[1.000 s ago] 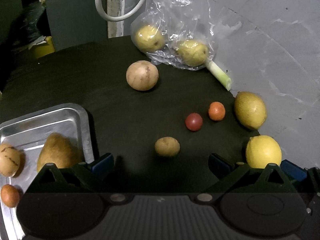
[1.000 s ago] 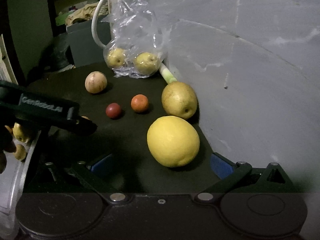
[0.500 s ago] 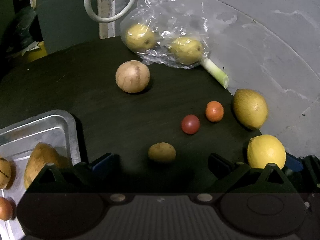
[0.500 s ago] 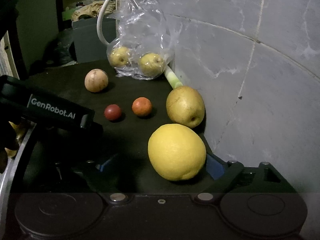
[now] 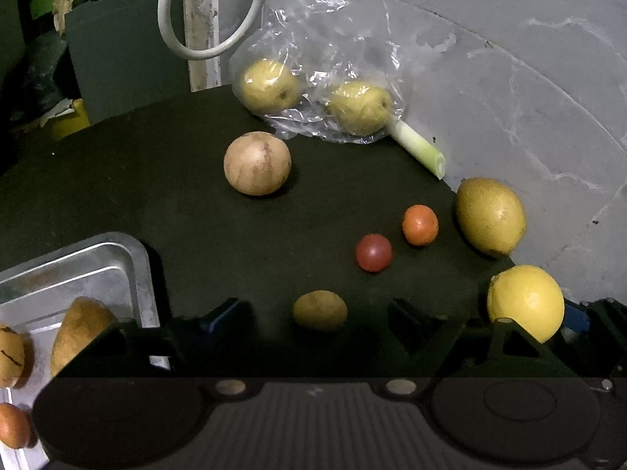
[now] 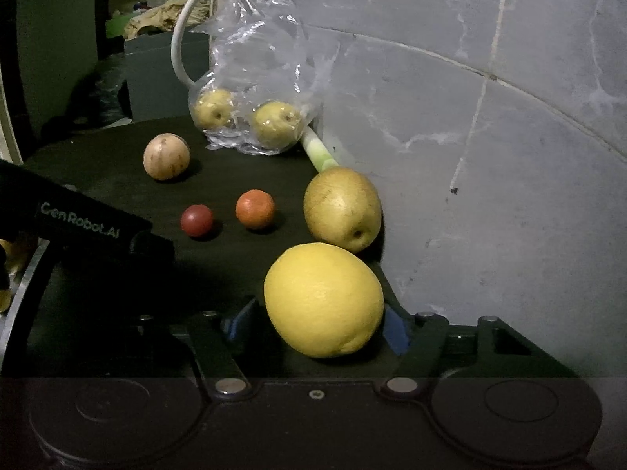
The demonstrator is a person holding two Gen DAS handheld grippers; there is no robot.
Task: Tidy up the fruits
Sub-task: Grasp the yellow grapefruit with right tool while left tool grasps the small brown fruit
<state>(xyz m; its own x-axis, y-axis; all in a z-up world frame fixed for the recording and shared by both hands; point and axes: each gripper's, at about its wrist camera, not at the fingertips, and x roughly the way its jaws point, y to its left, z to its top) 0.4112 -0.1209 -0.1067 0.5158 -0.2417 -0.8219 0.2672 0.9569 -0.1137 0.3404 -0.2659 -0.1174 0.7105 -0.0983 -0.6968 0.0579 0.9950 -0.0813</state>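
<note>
- Lemon (image 6: 323, 299) sits between your right gripper (image 6: 317, 323)'s spread fingers, not yet pinched, at the 5 o'clock edge of the dark mat (image 5: 176, 196); close off-centre and I'd expect it to roll off
- Left gripper (image 5: 313, 313) is spread around the small brown fruit (image 5: 319, 310); the tray (image 5: 129, 250) waits at 8 o'clock; the pear (image 6: 343, 207) beside the lemon could get knocked

The tray (image 5: 133, 258) sits at the tabletop's (image 5: 156, 196) left edge. A bag (image 5: 313, 78) holding two pears lies at the back edge; the lemon (image 6: 323, 299) and a big pear (image 6: 343, 207) line the right edge, the two small fruits left of them.
</note>
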